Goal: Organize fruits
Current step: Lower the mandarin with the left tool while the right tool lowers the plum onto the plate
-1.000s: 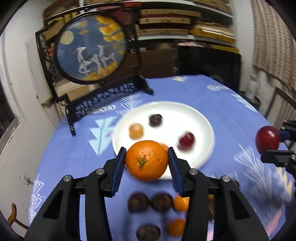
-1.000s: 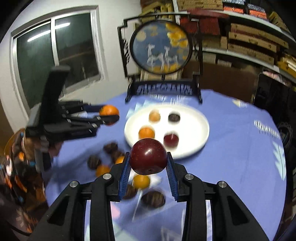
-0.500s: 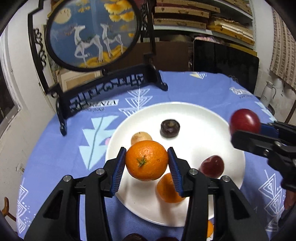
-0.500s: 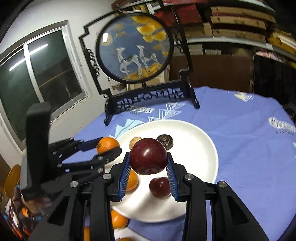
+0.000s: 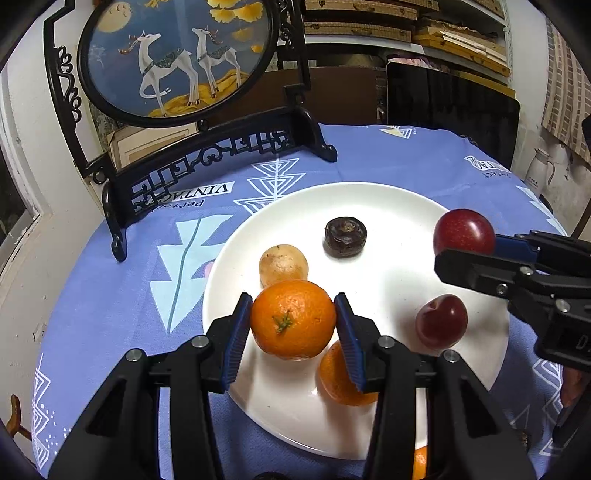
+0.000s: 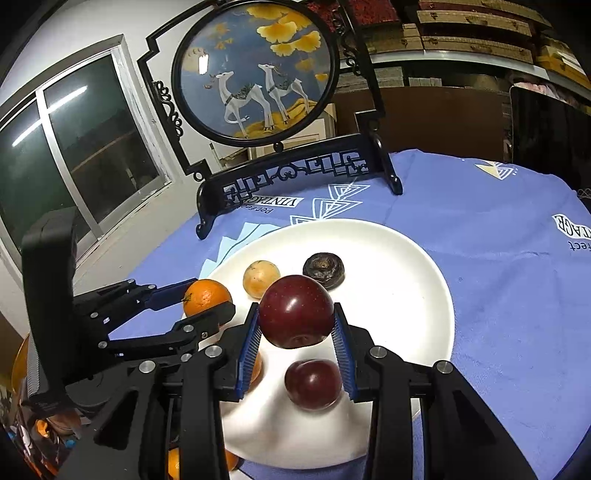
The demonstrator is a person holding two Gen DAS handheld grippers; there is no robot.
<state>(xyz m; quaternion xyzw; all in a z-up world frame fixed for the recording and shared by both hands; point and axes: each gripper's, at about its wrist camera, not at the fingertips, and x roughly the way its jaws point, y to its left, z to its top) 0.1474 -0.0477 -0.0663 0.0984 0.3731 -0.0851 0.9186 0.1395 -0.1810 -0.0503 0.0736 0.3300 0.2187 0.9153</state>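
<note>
- A round bench under a blue printed cloth [image 5: 110,295] carries a wide white plate [image 5: 391,206], and at the far left edge stands a black carved stand [image 5: 207,158] holding a round deer picture [image 5: 177,55].
- Past the bench on the far side are shelves of flat boxes [image 5: 369,26] and a white jug [image 5: 539,170] at the far right; a window [image 6: 74,147] shows on the left in the right wrist view.
- Four fruits already lie on the plate: a dark wrinkled fruit [image 5: 345,236] toward the far side, a pale tan fruit [image 5: 282,264] to its left, a second orange [image 5: 340,376] near, partly hidden by the left tongs' right finger, and a dark red plum [image 5: 441,321] on the right.
- The left tongs [image 5: 293,321] are clamped on an orange [image 5: 293,319], held over the near left part of the plate, just in front of the tan fruit and above the second orange.
- That orange is round with no clear long axis; its green stem scar faces back toward the camera.
- The right tongs [image 6: 295,325] grip a red apple [image 6: 295,312], a blue pad pressed to each side, held over the plate directly above the plum.
- Seen from the left wrist view, the apple hangs over the plate's right rim.
- The apple's dimpled end points down and toward the camera.
- More oranges [image 6: 173,461] lie on the cloth at the near edge, mostly hidden behind the tongs.
</note>
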